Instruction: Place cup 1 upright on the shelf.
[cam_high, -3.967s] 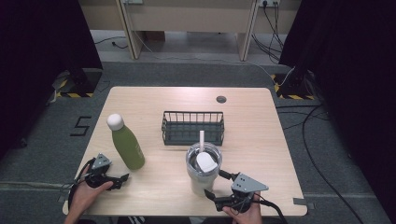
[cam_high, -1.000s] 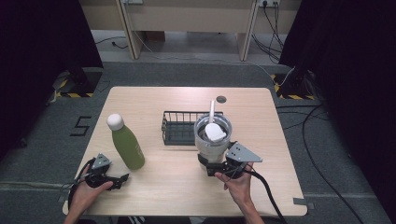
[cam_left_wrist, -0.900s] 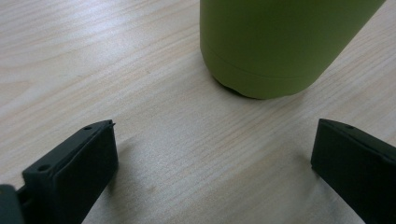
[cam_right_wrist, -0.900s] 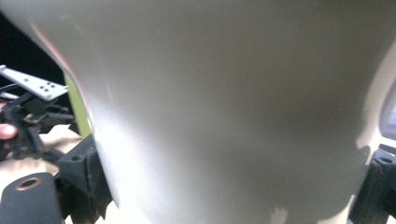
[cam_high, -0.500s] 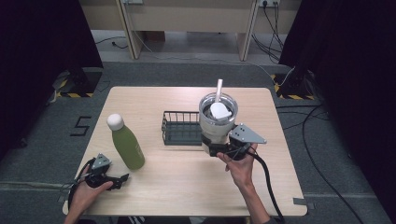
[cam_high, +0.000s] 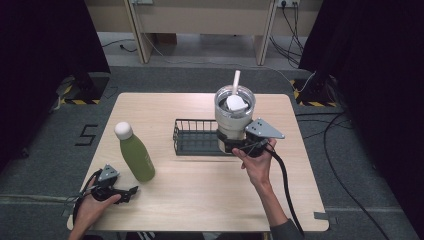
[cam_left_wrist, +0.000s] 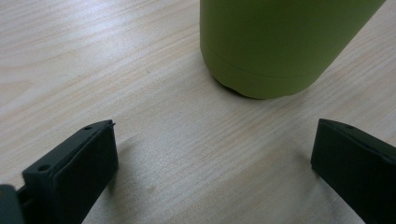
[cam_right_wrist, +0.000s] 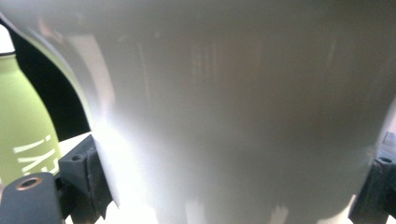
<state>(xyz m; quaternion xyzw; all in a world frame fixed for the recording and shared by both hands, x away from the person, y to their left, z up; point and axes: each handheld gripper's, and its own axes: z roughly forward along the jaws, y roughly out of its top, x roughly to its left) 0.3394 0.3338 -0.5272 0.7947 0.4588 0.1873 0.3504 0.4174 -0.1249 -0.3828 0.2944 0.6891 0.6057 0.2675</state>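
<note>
A steel tumbler (cam_high: 234, 116) with a clear lid and a white straw (cam_high: 235, 81) hangs in the air over the right end of a black wire basket (cam_high: 192, 136). My right gripper (cam_high: 235, 145) is shut on its lower body; in the right gripper view the tumbler wall (cam_right_wrist: 233, 107) sits between the black fingers (cam_right_wrist: 88, 177). A green bottle (cam_high: 136, 155) with a white cap stands upright at the table's left. My left gripper (cam_high: 131, 190) rests at the front left, open, with the bottle's base (cam_left_wrist: 280, 42) just beyond its jaws (cam_left_wrist: 215, 154).
The wooden table (cam_high: 200, 200) has a small dark round hole near its far edge. Cables trail from both grippers, and more lie on the grey floor at the right. Dark curtains stand on both sides.
My right gripper has carried the tumbler from the table's front right up and away to above the basket's right end. The left gripper and the bottle have not moved.
</note>
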